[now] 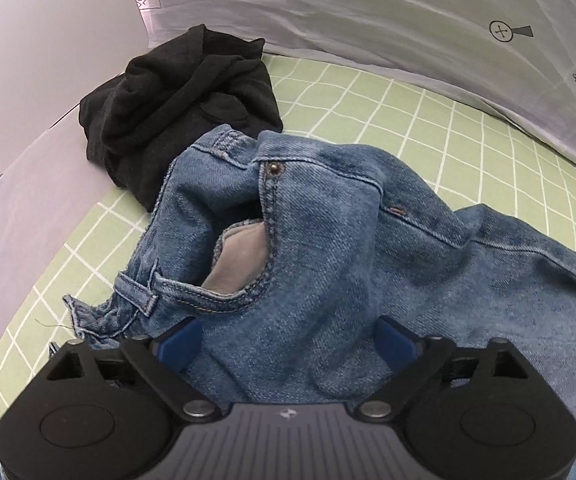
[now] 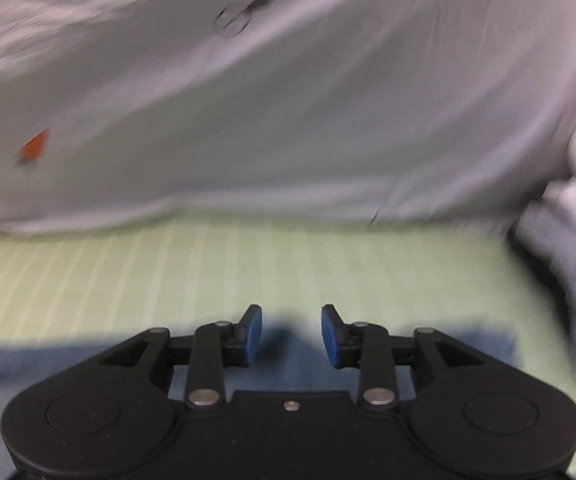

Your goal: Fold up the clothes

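Blue jeans [image 1: 328, 232] lie bunched on the green checked sheet [image 1: 368, 100], waistband and a front pocket facing me. My left gripper [image 1: 288, 344] has its jaws wide apart with a raised fold of the denim between the blue pads [image 1: 179, 344]; I cannot tell whether they press on it. In the blurred right wrist view my right gripper [image 2: 292, 334] is open and empty, just above the edge of the jeans [image 2: 296, 364] on the sheet [image 2: 247, 264].
A crumpled black garment [image 1: 175, 108] lies beyond the jeans at the back left. A white printed quilt [image 1: 408, 12] rises along the back and also fills the right wrist view [image 2: 288, 100]. Grey and white clothes [image 2: 568, 232] lie at the right.
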Demonstrator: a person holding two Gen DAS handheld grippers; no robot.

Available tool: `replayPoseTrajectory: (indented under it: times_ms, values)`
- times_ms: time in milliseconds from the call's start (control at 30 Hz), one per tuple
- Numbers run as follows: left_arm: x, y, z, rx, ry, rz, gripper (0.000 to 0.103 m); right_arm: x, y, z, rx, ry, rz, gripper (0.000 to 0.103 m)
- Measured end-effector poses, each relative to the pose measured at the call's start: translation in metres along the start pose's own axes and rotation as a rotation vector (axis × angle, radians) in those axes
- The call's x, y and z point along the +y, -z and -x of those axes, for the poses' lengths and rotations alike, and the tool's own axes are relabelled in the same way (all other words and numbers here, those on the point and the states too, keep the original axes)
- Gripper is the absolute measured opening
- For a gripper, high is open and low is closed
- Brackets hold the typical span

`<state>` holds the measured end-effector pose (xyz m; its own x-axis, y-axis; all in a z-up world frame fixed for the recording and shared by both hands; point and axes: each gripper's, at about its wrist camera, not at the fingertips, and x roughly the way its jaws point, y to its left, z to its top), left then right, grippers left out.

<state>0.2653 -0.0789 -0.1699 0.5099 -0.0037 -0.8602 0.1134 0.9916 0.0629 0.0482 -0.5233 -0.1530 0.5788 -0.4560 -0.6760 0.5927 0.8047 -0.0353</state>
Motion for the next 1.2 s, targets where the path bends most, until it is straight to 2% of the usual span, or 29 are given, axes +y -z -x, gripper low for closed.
replayPoseTrajectory:
  times_ms: [133,167,200,233,267,433,500,667,1000,1067,1133,1200]
  values:
    - [-0.007,-0.003,-0.004,0.015,-0.026,-0.008,0.103,0.0,0.045,-0.001,0.107,0.054,-0.041,0.034]
    - [-0.007,-0.003,-0.005,0.016,-0.023,-0.007,0.103,-0.005,0.053,0.001,0.115,0.078,-0.068,0.038]
    - [-0.006,-0.003,-0.005,0.016,-0.021,-0.005,0.103,-0.01,0.059,0.006,0.111,0.107,-0.092,0.044]
    - [-0.005,-0.003,-0.005,0.016,-0.019,-0.004,0.103,-0.014,0.064,0.01,0.104,0.139,-0.11,0.059]
    - [-0.006,-0.002,-0.005,0.013,-0.02,-0.004,0.103,-0.018,0.068,0.012,0.097,0.171,-0.104,0.068]
    - [-0.007,-0.002,-0.005,0.012,-0.026,-0.001,0.103,-0.02,0.079,0.01,0.067,0.272,0.045,0.072]
    - [-0.006,-0.002,-0.006,0.016,-0.024,-0.003,0.103,-0.017,0.075,0.01,0.047,0.295,0.065,0.073]
    - [-0.006,-0.003,-0.006,0.014,-0.026,-0.001,0.103,-0.021,0.073,0.026,-0.014,0.302,0.019,0.073]
    - [-0.007,-0.005,-0.007,0.039,-0.039,0.008,0.103,-0.033,0.08,0.052,-0.034,0.305,-0.096,0.075]
    - [-0.007,-0.005,-0.007,0.034,-0.043,0.009,0.103,-0.034,0.082,0.058,-0.047,0.328,-0.087,0.087]
    - [-0.007,-0.003,-0.006,0.026,-0.048,0.012,0.103,-0.035,0.089,0.047,0.0,0.358,-0.04,0.089]
    - [-0.008,-0.002,-0.005,0.02,-0.052,0.012,0.103,-0.034,0.096,0.029,0.073,0.385,0.026,0.086]
